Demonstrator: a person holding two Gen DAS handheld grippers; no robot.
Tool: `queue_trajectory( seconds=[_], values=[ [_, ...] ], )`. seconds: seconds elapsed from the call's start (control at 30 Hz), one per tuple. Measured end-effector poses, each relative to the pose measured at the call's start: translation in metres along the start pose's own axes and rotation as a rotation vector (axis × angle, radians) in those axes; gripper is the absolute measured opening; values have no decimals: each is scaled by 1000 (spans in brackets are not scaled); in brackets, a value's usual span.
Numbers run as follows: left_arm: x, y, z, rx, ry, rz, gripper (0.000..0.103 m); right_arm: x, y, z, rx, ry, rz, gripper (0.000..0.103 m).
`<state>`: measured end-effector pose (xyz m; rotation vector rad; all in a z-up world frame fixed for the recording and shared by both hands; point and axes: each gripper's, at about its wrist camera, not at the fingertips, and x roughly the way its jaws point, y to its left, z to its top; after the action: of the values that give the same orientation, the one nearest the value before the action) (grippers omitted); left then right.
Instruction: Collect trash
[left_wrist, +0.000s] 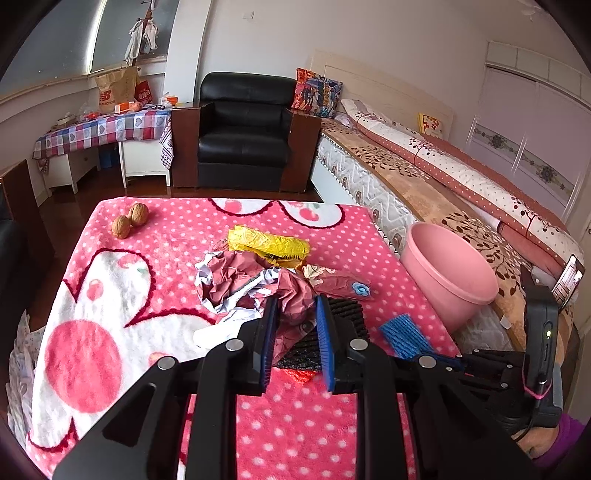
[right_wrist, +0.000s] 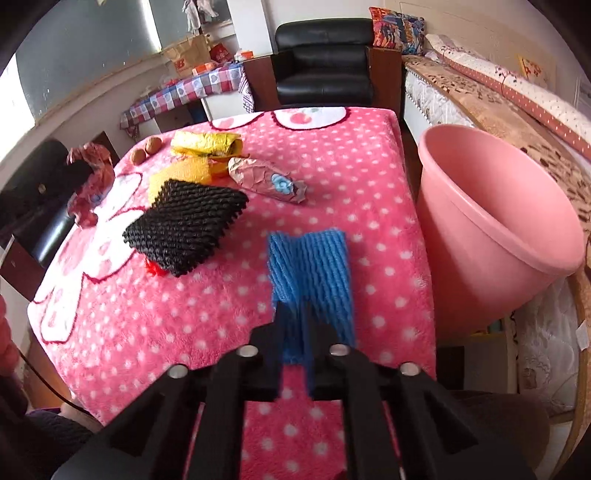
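Above the pink blanket (left_wrist: 303, 424), left gripper (left_wrist: 295, 314) pinches crumpled paper (left_wrist: 236, 280), right gripper (right_wrist: 295, 325) clamps blue netting (right_wrist: 310, 266).

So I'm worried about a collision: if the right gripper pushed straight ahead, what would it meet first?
The right gripper is shut on the blue foam net. Beyond the net lies only bare pink blanket, though depth is unclear; the pink basin sits off to the right.

Black tongs (left_wrist: 295, 314), blue pads (left_wrist: 325, 332), silver screws, purple sleeve (left_wrist: 565, 435).
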<state>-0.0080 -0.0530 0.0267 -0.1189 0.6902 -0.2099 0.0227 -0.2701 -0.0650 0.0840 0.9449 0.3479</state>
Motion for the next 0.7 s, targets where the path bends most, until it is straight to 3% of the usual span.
queue_trajectory(
  seconds=[0.27,0.5,0.7],
  values=[
    [12,-29,12,50,-9,-46,21,-44,-27,20,103,-137,142,6],
    [34,-82,35,126,-32,-139,21,-83,-77,45,205,-285,90,6],
    [61,-140,49,177,-34,-254,21,-94,-121,57,279,-340,28,6]
  ],
)
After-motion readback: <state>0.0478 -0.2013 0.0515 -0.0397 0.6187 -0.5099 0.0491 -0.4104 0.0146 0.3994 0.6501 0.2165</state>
